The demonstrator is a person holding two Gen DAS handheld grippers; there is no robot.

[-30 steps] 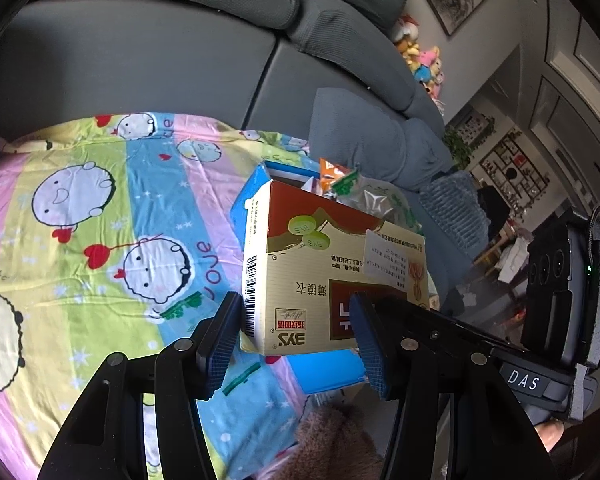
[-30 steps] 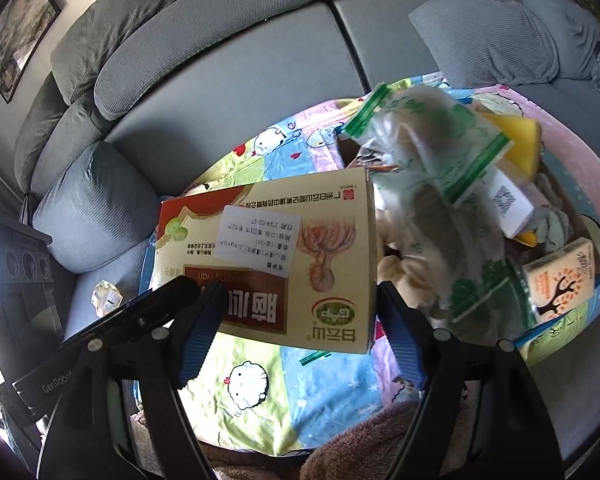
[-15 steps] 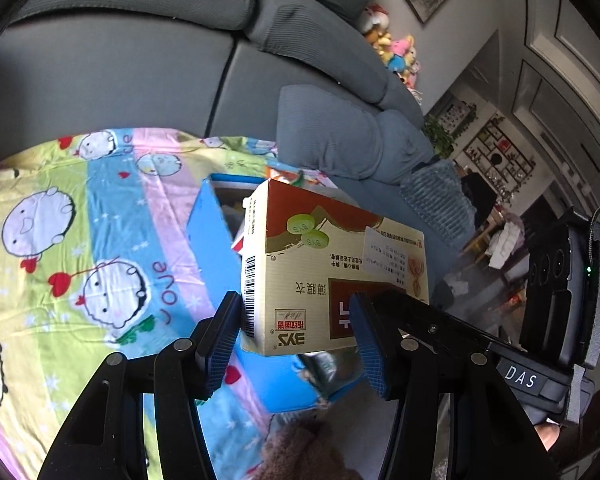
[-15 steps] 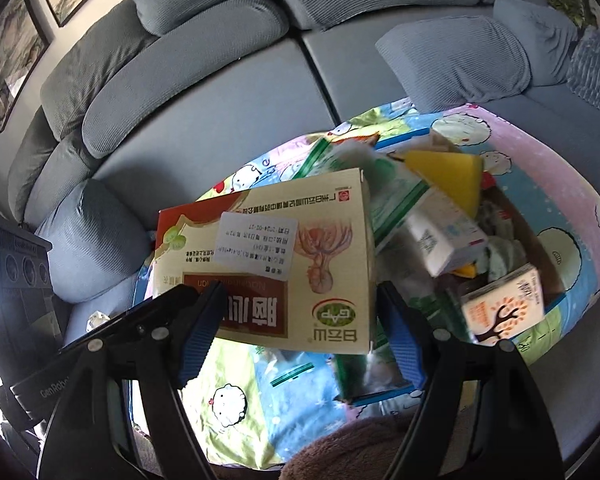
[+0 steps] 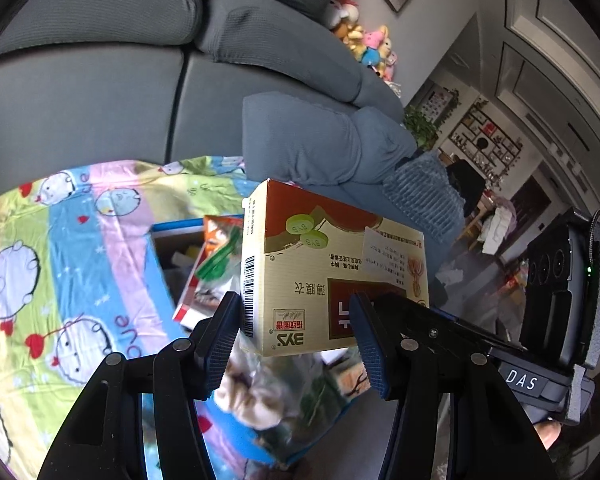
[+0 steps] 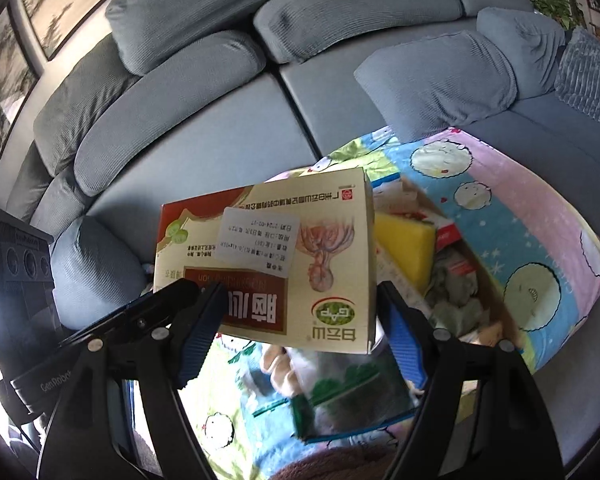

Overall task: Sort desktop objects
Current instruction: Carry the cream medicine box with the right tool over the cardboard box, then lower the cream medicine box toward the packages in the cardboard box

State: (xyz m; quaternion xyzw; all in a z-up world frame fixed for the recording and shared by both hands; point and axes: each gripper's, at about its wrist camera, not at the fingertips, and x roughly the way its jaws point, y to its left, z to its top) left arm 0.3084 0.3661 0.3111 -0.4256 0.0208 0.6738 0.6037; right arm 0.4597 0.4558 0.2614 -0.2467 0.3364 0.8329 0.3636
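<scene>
A cream and red medicine box (image 5: 324,280) hangs in the air, held at both ends. My left gripper (image 5: 294,344) is shut on its barcode end, blue pads pressing both sides. In the right wrist view my right gripper (image 6: 298,340) is shut on the other end of the same medicine box (image 6: 284,264). Below it lies an open blue storage box (image 5: 176,226) holding a yellow sponge (image 6: 404,244), a green-edged zip bag (image 6: 348,396) and several small packets.
The blue box sits on a cartoon-print cloth (image 5: 60,280) spread over a grey sofa (image 5: 100,92). A grey cushion (image 5: 312,140) lies behind it. The right gripper's black housing (image 5: 556,304) shows at the right edge. A brown fluffy fabric (image 6: 340,464) lies at the near edge.
Both grippers have lifted the medicine box and carried it sideways together. The cloth and the blue box have slid lower and leftward in the left view. The grips are unchanged.
</scene>
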